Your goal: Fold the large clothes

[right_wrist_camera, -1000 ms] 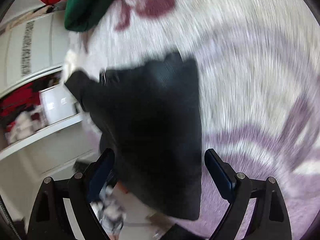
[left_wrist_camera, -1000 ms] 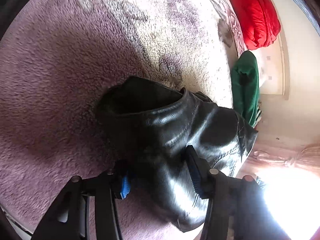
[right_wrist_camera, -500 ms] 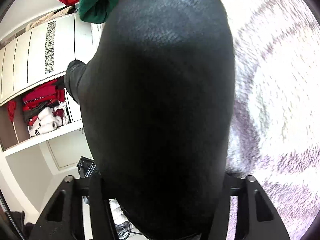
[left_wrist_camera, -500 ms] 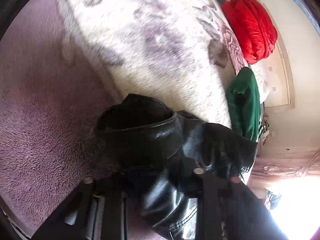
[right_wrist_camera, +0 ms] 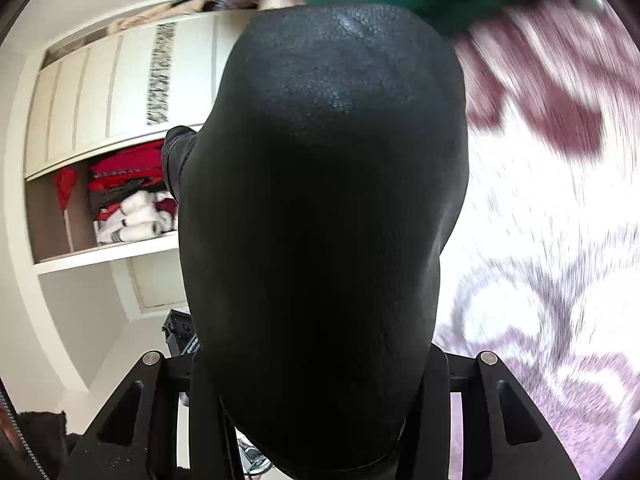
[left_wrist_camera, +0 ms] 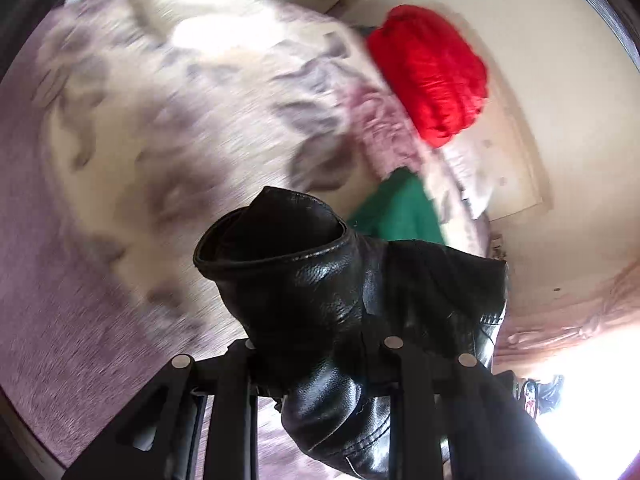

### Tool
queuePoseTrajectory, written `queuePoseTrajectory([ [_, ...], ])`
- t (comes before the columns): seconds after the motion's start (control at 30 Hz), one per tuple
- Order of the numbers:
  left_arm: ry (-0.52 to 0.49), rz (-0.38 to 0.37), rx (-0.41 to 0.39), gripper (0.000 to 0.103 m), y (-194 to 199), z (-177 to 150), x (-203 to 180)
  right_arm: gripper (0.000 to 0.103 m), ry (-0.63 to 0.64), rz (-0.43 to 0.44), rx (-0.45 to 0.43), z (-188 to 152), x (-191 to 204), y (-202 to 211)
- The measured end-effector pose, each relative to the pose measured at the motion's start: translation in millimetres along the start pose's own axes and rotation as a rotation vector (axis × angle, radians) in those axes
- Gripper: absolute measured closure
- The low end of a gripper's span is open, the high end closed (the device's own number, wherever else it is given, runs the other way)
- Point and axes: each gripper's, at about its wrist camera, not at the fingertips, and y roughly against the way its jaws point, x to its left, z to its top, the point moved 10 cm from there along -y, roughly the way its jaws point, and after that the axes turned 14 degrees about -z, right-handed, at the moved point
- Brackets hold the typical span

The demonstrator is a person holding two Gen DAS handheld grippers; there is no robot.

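Fingers of both the left gripper (left_wrist_camera: 320,364) and right gripper (right_wrist_camera: 320,380) are clamping the black leather jacket (left_wrist_camera: 344,296); lifting evenly above the bed (left_wrist_camera: 180,120) should be helping it hang flat.

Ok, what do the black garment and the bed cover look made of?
Black garment: looks like leather or faux leather, with a pebbled grain, glossy highlights and a stitched hem. Bed cover: seems a plush fleece, matte, with fuzzy pile and a purple-on-cream pattern, though blurred.

Left gripper (left_wrist_camera: 320,364), matte black angular frame, round silver screws, triangular cut-outs, right gripper (right_wrist_camera: 316,376), same black frame, silver screws lower frame
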Motion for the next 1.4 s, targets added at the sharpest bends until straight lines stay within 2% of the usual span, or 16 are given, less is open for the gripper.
queuePoseTrajectory([
  [0.03,-0.005,-0.021,-0.011,0.083,-5,10,-18,0.056,0.014,0.007,-0.006,12,2,31],
  [0.2,-0.053,-0.102,-0.056,0.083,-45,62,-95,0.056,0.078,0.033,-0.059,79,56,83],
  [0.37,-0.115,-0.143,-0.087,0.083,-126,107,-140,0.056,0.115,0.065,-0.079,169,78,120],
  [0.47,-0.137,-0.133,-0.067,0.083,-178,108,-126,0.056,0.119,0.07,-0.042,239,58,117],
  [0.63,-0.083,-0.041,0.068,0.083,-284,78,-46,0.055,0.031,0.009,0.079,328,-43,85],
  [0.73,-0.106,-0.028,0.101,0.077,-295,66,-28,0.049,-0.065,-0.036,0.127,349,-91,62],
  [0.8,-0.143,-0.02,0.131,0.077,-292,66,-29,0.045,-0.069,-0.028,0.144,350,-93,59],
  [0.87,-0.177,0.014,0.178,0.074,-289,69,-30,0.027,-0.027,-0.117,0.138,344,-89,59],
  [0.9,-0.195,0.032,0.193,0.068,-290,69,-33,0.023,-0.006,-0.199,0.12,342,-87,59],
  [0.97,-0.276,0.142,0.211,0.035,-281,72,-34,0.014,0.032,-0.365,0.041,341,-87,75],
  [1.0,-0.32,0.18,0.212,0.012,-282,74,-36,0.013,0.049,-0.433,-0.015,338,-85,86],
  [1.1,-0.484,0.292,0.193,0.008,-262,80,-52,0.003,0.074,-0.653,-0.137,319,-81,109],
  [1.13,-0.53,0.324,0.191,0.008,-255,80,-57,0.0,0.09,-0.78,-0.195,305,-81,119],
  [1.23,-0.656,0.409,0.184,0.006,-233,81,-74,0.0,0.111,-1.028,-0.3,268,-73,131],
  [1.3,-0.711,0.437,0.194,0.003,-219,79,-86,0.0,0.119,-1.137,-0.361,244,-73,149],
  [1.4,-0.81,0.463,0.206,0.003,-187,74,-113,0.0,0.104,-1.221,-0.428,210,-51,178],
])
